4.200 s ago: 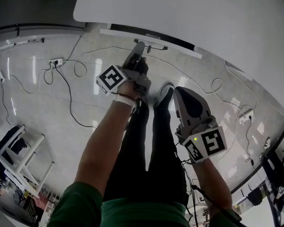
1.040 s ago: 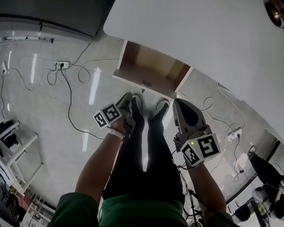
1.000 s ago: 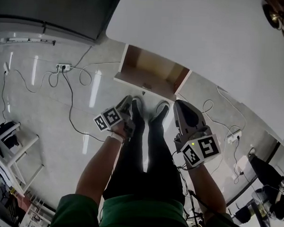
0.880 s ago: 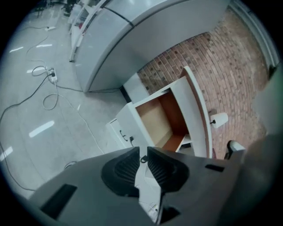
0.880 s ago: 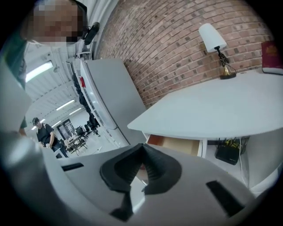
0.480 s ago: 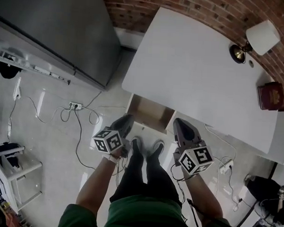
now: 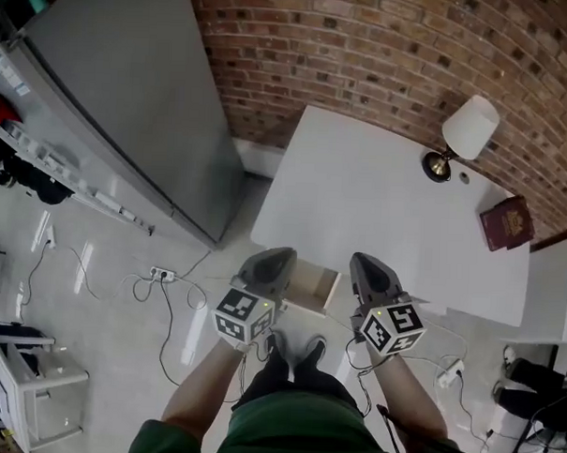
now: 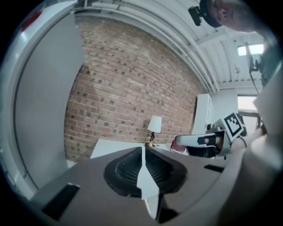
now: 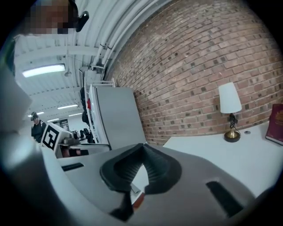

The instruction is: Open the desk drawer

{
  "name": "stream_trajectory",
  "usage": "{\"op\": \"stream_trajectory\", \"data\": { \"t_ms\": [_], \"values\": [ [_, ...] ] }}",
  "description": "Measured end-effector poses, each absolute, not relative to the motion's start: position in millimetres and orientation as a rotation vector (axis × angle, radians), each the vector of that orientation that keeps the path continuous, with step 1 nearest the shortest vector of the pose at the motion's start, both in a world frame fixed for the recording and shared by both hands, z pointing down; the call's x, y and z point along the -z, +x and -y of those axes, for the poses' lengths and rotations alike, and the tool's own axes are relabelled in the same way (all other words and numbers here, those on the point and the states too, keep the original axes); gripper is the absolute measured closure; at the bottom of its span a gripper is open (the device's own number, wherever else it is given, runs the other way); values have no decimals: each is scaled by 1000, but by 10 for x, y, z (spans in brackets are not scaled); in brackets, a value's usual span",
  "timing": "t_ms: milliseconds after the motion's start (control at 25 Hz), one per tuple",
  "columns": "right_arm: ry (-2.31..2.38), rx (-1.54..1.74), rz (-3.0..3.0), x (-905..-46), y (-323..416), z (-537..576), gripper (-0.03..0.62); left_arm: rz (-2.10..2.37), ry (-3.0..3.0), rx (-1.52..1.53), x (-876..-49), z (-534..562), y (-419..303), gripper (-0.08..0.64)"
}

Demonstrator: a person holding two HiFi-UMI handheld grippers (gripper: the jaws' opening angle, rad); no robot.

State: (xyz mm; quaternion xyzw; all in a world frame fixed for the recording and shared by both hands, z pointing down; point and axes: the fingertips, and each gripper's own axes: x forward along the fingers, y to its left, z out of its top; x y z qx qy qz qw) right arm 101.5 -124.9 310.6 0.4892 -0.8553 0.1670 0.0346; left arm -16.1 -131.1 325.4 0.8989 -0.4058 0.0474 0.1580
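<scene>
Brick wall (image 7: pixel 366 55) behind | white desk (image 7: pixel 388 207) | drawer (image 7: pixel 315 284) out toward person (image 7: pixel 293 433), front crosswise

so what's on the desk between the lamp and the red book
One small round thing, too small to identify; otherwise bare desk, in the head view.

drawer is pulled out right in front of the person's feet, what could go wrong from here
The drawer juts out from the desk just ahead of the person's shoes. A step forward might knock a shin on it or jolt the desk, and the lamp on top looks easy to tip. A power strip with loose cables lies on the floor to the person's left, a possible trip hazard.
</scene>
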Motion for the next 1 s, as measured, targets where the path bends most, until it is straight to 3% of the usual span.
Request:
{"op": "stream_trajectory", "data": {
  "t_ms": [400, 1000],
  "values": [
    [1540, -198, 2788, -1853, 909, 1402, 592, 1324, 2812, 65, -1693, 1395, -208, 537],
    [1624, 243, 2803, -861, 825, 1141, 592, 1440, 2901, 274, -714, 1304, -275, 537]
  ]
}}
